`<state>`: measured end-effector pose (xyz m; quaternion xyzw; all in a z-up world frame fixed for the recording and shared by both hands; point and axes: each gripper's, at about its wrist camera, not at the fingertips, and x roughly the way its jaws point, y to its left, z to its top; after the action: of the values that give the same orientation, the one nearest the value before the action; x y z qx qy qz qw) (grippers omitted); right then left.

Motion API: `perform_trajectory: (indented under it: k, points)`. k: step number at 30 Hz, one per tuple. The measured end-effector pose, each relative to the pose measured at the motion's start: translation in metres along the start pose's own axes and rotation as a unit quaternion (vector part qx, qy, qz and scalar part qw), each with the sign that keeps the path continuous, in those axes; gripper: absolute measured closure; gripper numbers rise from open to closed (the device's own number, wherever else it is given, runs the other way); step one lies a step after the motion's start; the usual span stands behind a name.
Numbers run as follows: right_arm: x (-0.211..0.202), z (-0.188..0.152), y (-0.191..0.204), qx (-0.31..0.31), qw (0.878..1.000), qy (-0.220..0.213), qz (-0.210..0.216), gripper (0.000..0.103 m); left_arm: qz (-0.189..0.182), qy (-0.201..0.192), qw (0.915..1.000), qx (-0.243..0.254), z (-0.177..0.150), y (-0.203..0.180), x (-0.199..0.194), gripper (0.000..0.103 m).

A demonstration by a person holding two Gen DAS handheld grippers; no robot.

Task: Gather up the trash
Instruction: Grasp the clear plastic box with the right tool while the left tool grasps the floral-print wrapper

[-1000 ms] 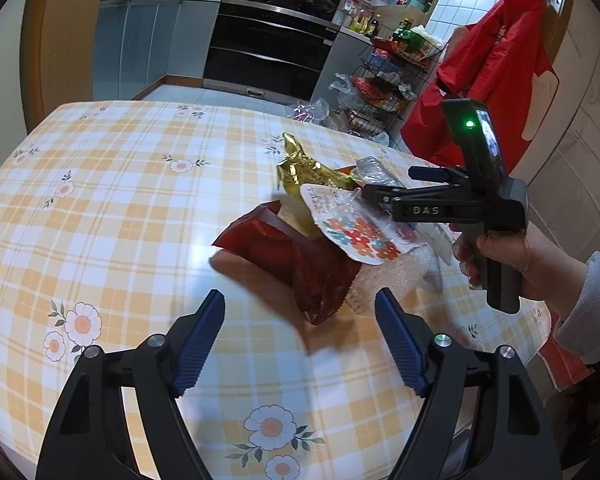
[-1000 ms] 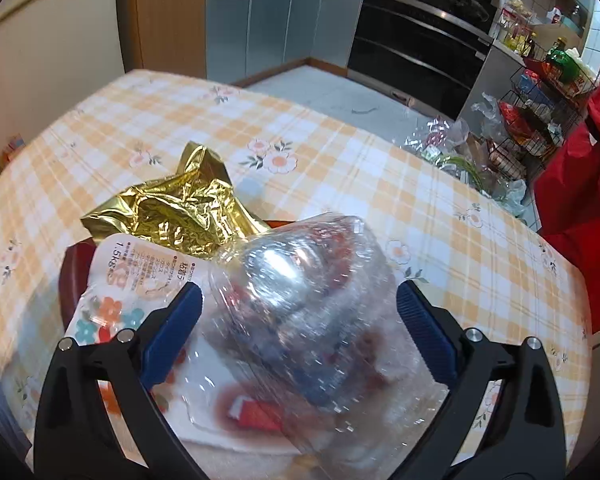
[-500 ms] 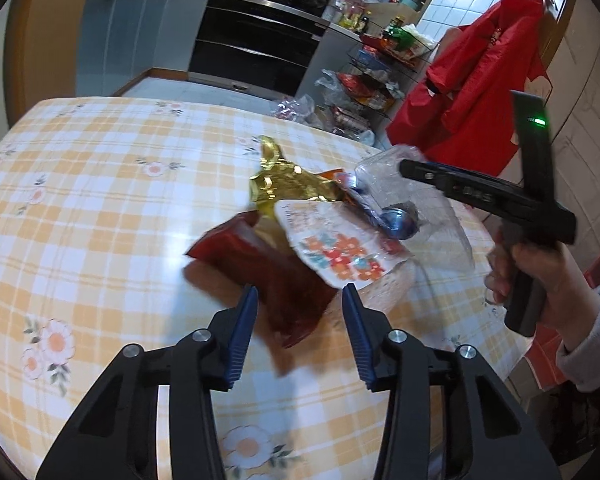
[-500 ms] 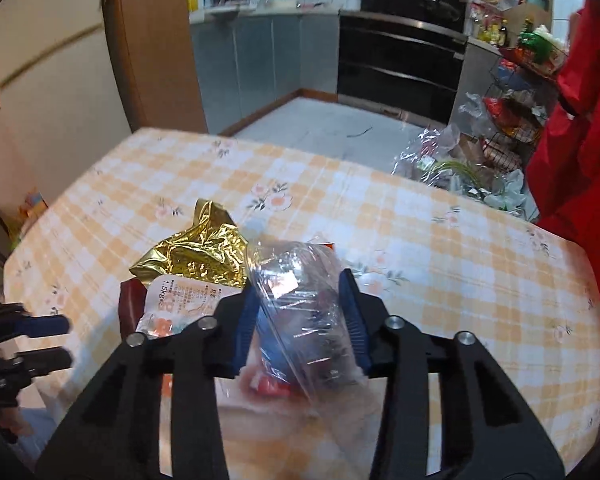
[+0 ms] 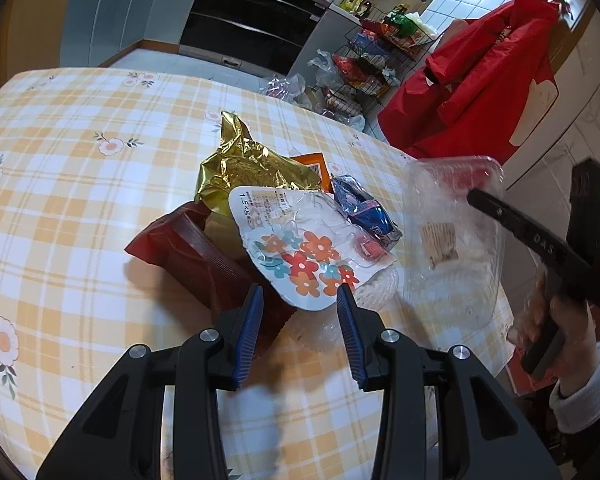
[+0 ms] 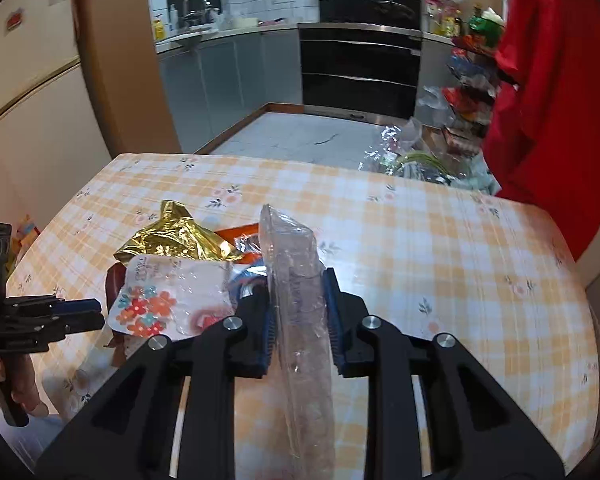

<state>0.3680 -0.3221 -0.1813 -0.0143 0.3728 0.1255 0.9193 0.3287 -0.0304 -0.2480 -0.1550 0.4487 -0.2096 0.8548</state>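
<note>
Clamping the clear plastic container [image 6: 300, 300], right gripper [image 6: 300, 320] fingers closing on it, lifted clear of the tabletop [image 6: 440, 260]. Closing left gripper [image 5: 300, 320] fingers just short of the floral wrapper [image 5: 300, 256], nothing pressed between them, beside the gold foil bag [image 5: 244, 168] and dark red pouch [image 5: 196, 248].
</note>
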Motion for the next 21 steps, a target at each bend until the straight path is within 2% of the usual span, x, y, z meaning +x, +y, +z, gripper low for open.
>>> perform_trajectory:
  k: [5,9,15,21]
  points:
    - [-0.002,-0.012,-0.005,0.015,1.0,0.006,0.006,0.081,0.004,-0.004,0.9993,-0.038,0.011,0.015,0.009,0.065]
    - [-0.002,-0.017,-0.002,0.015,1.0,0.009,0.01,0.083,-0.009,-0.005,0.997,-0.077,0.021,0.029,0.016,0.065]
    - [0.001,-0.021,0.002,0.014,1.0,0.014,0.012,0.084,0.0,0.003,0.9976,-0.069,0.036,0.025,0.03,0.054]
    - [0.002,-0.025,0.0,0.018,1.0,0.017,0.012,0.084,0.014,0.002,0.9979,-0.064,0.044,0.023,0.042,0.049]
